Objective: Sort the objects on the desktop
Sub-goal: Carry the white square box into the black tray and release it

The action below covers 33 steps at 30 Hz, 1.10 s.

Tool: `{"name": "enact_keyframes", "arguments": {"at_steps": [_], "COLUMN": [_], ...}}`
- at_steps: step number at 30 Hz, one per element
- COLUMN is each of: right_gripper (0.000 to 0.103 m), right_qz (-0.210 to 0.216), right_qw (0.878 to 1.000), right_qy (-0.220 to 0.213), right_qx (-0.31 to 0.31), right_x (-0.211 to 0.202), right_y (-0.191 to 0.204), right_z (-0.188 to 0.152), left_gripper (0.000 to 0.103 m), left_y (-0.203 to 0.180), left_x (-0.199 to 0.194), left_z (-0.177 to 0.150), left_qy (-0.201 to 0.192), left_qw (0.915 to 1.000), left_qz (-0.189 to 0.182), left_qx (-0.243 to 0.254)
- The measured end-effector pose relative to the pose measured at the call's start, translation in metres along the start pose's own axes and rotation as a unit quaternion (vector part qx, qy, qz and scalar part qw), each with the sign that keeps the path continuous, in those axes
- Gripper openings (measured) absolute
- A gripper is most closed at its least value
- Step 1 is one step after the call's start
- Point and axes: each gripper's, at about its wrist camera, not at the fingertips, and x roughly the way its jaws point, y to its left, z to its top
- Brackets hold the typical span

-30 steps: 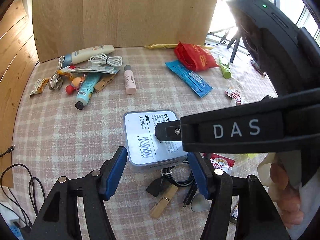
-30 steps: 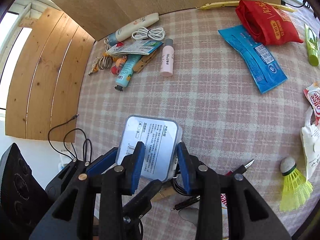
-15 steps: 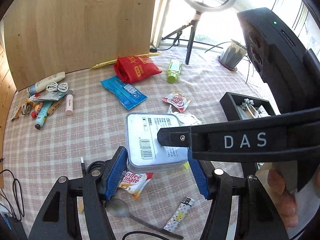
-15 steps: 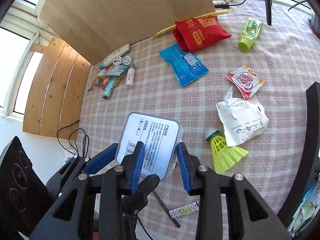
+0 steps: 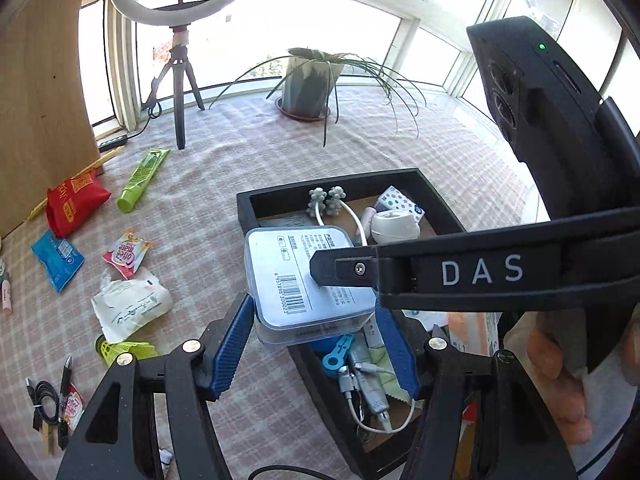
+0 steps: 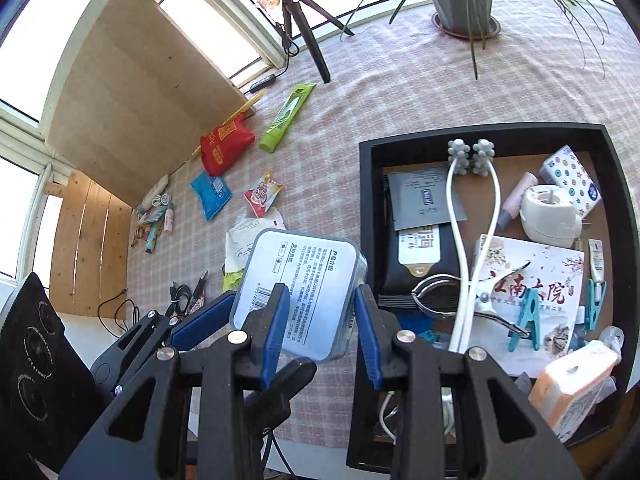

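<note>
The tablecloth [image 5: 240, 168] is pink-and-cream plaid. The clear plastic box [image 5: 308, 280] carries a white label with black print and a barcode. The gripper pads [image 6: 276, 332] are blue on black frames. At ten o'clock lie a red snack bag [image 5: 74, 202], a green tube [image 5: 142, 180] and a blue packet [image 5: 58, 260]. The tray [image 6: 366, 200] is black, its floor perhaps brown.
</note>
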Motion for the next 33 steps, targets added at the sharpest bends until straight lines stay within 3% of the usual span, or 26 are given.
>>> {"name": "enact_keyframes", "arguments": {"at_steps": [8,14,17,23,33], "right_gripper": [0.033,0.033,0.038,0.038,0.038], "right_qz": [-0.027,-0.037,-0.067,-0.043,0.003], "right_qw": [0.997,0.996,0.992,0.996,1.0], "right_qy": [-0.026,-0.041,-0.067,-0.056,-0.002], "right_qx": [0.062,0.075,0.083,0.058,-0.02], "right_x": [-0.048,-0.066,-0.079,-0.072,-0.017], "right_y": [-0.097,-0.126,-0.131,-0.108,-0.027], "right_z": [-0.007,-0.008,-0.006,0.0,0.001], "left_gripper": [0.06,0.057,0.057,0.057,0.057], "left_y": [-0.091,-0.109,-0.103,-0.073,0.013], "left_x": [0.036,0.044,0.042,0.033,-0.001], "left_z": [0.011,0.016,0.018,0.012,-0.023], "left_qy": [0.023,0.031,0.031,0.029,0.031], "left_qw": [0.9965,0.9949,0.9963,0.9985,0.9981], "left_qz": [-0.044,-0.061,-0.047,-0.026,0.046], "left_qx": [0.068,0.073,0.064,0.038,-0.027]}}
